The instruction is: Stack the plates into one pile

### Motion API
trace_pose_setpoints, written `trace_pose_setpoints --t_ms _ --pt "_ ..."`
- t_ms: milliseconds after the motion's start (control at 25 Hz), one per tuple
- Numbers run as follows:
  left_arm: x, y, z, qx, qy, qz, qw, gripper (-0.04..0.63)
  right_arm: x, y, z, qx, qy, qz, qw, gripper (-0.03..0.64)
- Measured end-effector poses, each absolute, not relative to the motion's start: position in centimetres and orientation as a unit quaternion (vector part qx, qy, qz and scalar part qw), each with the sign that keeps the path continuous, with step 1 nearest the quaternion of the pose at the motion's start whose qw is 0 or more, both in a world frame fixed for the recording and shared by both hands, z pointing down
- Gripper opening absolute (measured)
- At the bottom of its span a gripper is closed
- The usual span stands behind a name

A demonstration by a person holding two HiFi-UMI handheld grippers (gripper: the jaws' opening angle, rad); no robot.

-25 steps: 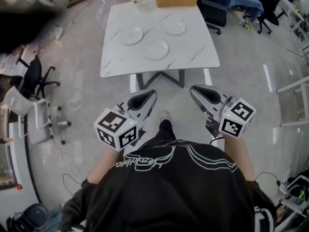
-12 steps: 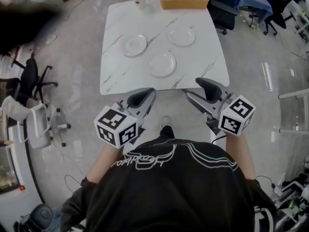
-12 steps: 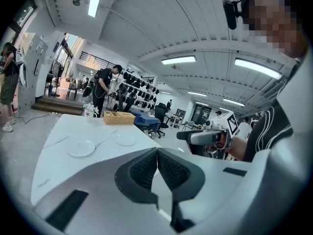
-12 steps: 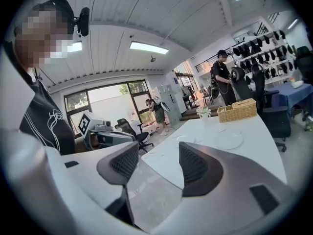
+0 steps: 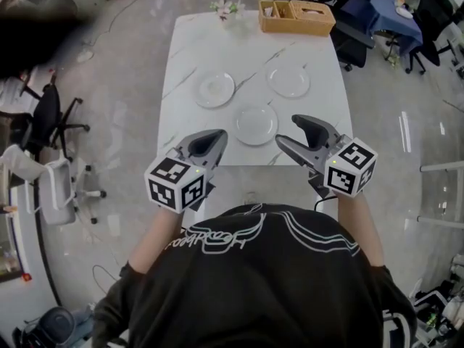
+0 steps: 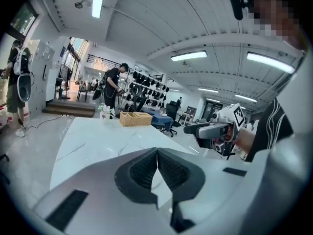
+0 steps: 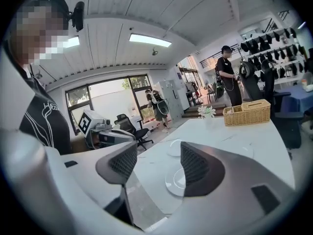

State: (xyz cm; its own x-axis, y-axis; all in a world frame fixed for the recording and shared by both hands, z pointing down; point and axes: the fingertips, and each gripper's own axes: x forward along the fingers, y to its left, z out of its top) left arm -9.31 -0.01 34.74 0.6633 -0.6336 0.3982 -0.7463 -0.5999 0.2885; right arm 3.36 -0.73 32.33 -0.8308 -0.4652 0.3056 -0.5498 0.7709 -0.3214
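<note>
On the head view, three clear plates lie apart on the white marble table [image 5: 187, 56], none stacked yet: the left plate [image 5: 214, 89], the right plate [image 5: 288, 82] and the near plate [image 5: 254, 124], which sits closest to the table's front edge. A wicker basket [image 5: 296, 17] stands at the far edge. The left gripper [image 5: 216, 136] and right gripper [image 5: 290, 130] hover over the front edge, either side of the near plate, touching nothing.

Left gripper view: the left gripper's [image 6: 157, 155] jaws are pressed together, pad against pad, with nothing between them. Only bare tabletop lies ahead.

Right gripper view: the right gripper's [image 7: 159, 163] jaws have just been opening and stand spread wide. Nothing is pinched. The near plate shows through the gap, lying flat on the table beyond and below the pads, not between them.

Assessment: the stacking has not begun; the approach to a first pickup appears under way.

Hazards:
- Each plate lies flat with a thin rim. A jaw arriving too high would likely shove it across the smooth marble instead of catching it.
- The near plate is nearest the front edge, so a push that way could drop it.
- The plates look like glass. A shallow pinch could slip, and a hard set-down could chip the plate beneath.
</note>
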Motion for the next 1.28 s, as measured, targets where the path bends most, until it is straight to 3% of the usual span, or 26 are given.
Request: trace_pose_setpoints --t_ms 1280 --pt "-20.3 -16.7 51.0 0.777 -0.502 0.264 0.273 0.024 -6.6 -20.2 46.4 0.182 -0.911 0.259 0.266 0.276"
